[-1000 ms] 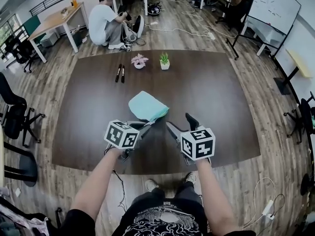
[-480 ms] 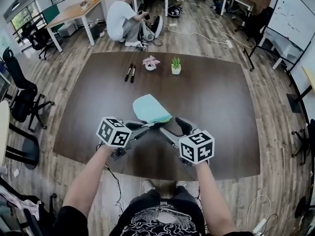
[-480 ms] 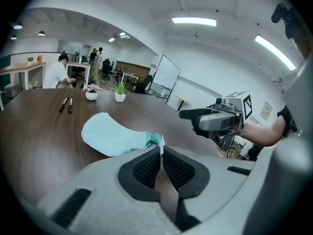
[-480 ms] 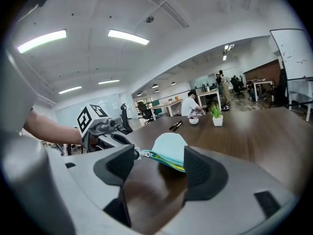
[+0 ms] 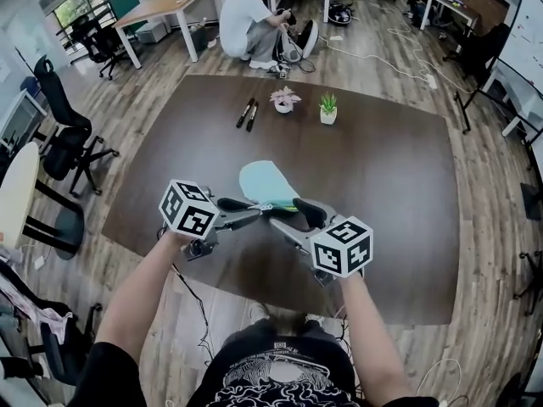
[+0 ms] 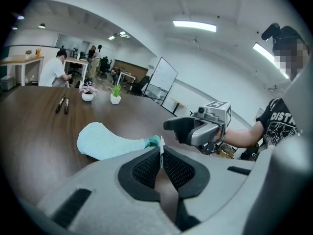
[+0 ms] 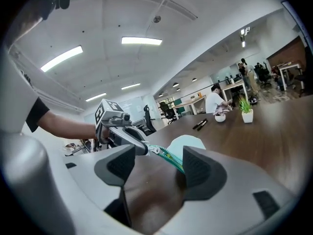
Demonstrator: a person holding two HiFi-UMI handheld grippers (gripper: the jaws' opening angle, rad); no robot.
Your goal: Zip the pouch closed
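Observation:
A light teal pouch (image 5: 266, 181) lies on the dark brown table (image 5: 382, 176); its near end, with the green zipper (image 7: 169, 156), is lifted off the top. My left gripper (image 5: 260, 209) is shut on the thin white zipper tab (image 6: 160, 150) at that end. In the left gripper view the pouch (image 6: 103, 141) stretches away to the left. My right gripper (image 5: 293, 215) faces the left one from the right. Its jaws have just been closing a little and still stand apart, with the zipper strip running between them close to the right pad (image 7: 197, 164).
Two black markers (image 5: 248, 114) and two small potted plants (image 5: 285, 99) (image 5: 327, 107) sit at the table's far side. A person (image 5: 248, 22) sits on the floor beyond it. Office chairs (image 5: 66, 134) stand at the left.
My right gripper has swung left toward the pouch's near end, and its jaws have narrowed slightly around the zipper. My left gripper has risen a little with the tab.

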